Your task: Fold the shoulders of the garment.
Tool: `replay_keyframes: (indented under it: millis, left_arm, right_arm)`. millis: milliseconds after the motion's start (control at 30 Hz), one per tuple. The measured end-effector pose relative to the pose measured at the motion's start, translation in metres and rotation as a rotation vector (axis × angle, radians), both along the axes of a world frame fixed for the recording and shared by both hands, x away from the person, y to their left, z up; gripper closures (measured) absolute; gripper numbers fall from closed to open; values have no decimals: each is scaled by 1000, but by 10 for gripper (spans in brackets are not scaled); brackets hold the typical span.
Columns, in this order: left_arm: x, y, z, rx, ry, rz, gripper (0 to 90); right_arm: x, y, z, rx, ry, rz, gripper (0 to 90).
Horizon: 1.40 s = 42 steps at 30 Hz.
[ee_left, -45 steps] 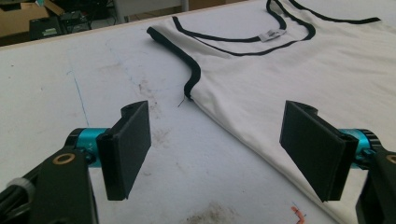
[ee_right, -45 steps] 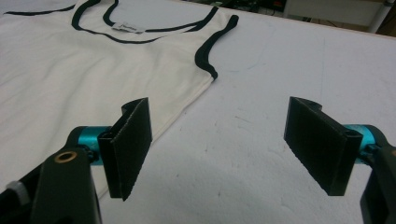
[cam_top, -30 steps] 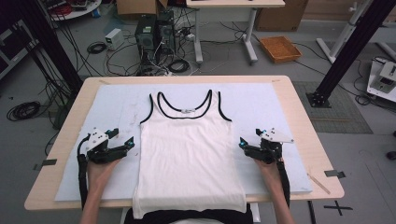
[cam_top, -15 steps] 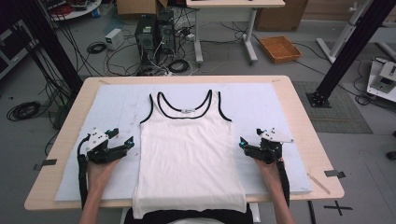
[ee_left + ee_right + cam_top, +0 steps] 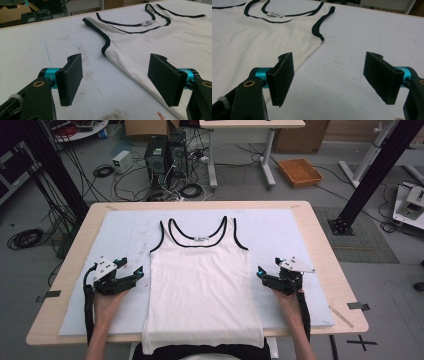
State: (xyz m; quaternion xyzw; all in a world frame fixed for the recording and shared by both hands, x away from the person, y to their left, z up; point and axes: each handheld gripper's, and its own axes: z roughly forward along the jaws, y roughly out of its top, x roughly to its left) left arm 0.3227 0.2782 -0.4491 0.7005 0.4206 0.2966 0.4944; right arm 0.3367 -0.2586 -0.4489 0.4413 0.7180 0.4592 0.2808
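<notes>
A white tank top with black trim lies flat on the white mat, neck toward the far side, hem hanging over the near edge. My left gripper rests open just left of the shirt's side hem. In the left gripper view the left gripper has wide jaws with the tank top edge running under the right jaw. My right gripper rests open just right of the shirt. In the right gripper view the right gripper has the tank top edge near its left jaw.
The mat covers a wooden table. Behind the table on the floor are computer towers, tangled cables and a brown tray. A black frame post stands at the right. Bare mat lies on both sides of the shirt.
</notes>
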Motion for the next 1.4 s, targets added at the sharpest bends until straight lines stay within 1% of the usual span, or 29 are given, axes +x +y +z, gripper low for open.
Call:
replay_keyframes:
  millis: [33,133,200,267,300,367,400,433,500,533,600,700,733,767,867,933,967,1000,1067,1100,1133,1200,1233,1300,1333,1367,1400]
  left_arm:
    - [0,0,0,0,-3,-3,282]
    - [1,0,0,0,3,-17,281]
    - [2,0,1,2,17,-29,281]
    - [4,0,3,22,24,-35,281]
    - [5,0,4,16,26,-43,281]
    - [8,0,11,9,25,-72,281]
    - [11,-1,16,4,31,-87,282]
    - [14,-2,21,15,38,-100,285]
    - [22,-6,32,46,38,-114,321]
    - [28,-7,37,61,39,-119,321]
    - [43,-10,45,68,68,-126,326]
    - [67,-12,53,64,133,-138,326]
    - [74,-14,54,57,146,-144,326]
    - [81,-15,56,59,164,-153,335]
    - [102,-21,60,88,193,-156,367]
    - [116,-26,63,95,216,-155,379]
    - [123,-28,65,102,227,-154,399]
    - [129,-31,66,116,229,-153,404]
    - [142,-38,69,137,246,-150,421]
    - [148,-41,71,142,248,-143,421]
    - [156,-43,72,146,263,-141,421]
    - [169,-46,73,143,272,-133,423]
    - [176,-47,73,141,285,-129,424]
    - [188,-48,72,137,291,-120,433]
    - [195,-49,71,130,305,-116,436]
    - [200,-50,70,134,311,-110,436]
    - [205,-50,69,134,301,-97,438]
  right_arm:
    - [0,0,0,-7,-5,5,246]
    - [0,0,0,-8,-2,9,246]
    - [0,0,0,-11,-5,10,246]
    - [0,0,0,-11,-7,12,246]
    - [0,1,0,-11,-5,12,246]
    - [0,1,0,-13,-6,11,246]
    - [0,1,0,-14,-7,12,246]
    - [0,1,0,-15,-5,12,246]
    - [0,1,0,-20,-4,14,246]
    - [0,1,0,-20,-4,14,246]
    - [0,1,0,-21,-2,13,246]
    - [0,2,0,-22,-2,14,246]
    - [0,2,0,-22,-3,14,246]
    - [0,2,0,-23,-3,14,246]
    - [1,2,0,-26,0,15,246]
    - [1,2,0,-30,-1,17,247]
    - [1,2,0,-31,-1,16,246]
    - [1,2,0,-31,2,16,246]
    - [1,3,0,-33,4,14,247]
    - [1,3,0,-34,2,14,246]
    - [1,3,0,-34,2,11,246]
    - [1,3,0,-39,-2,13,246]
    - [1,3,0,-38,0,13,246]
    - [1,3,0,-34,1,11,246]
    - [2,3,0,-35,4,13,246]
    - [2,3,0,-33,7,13,247]
    - [2,3,0,-35,8,12,247]
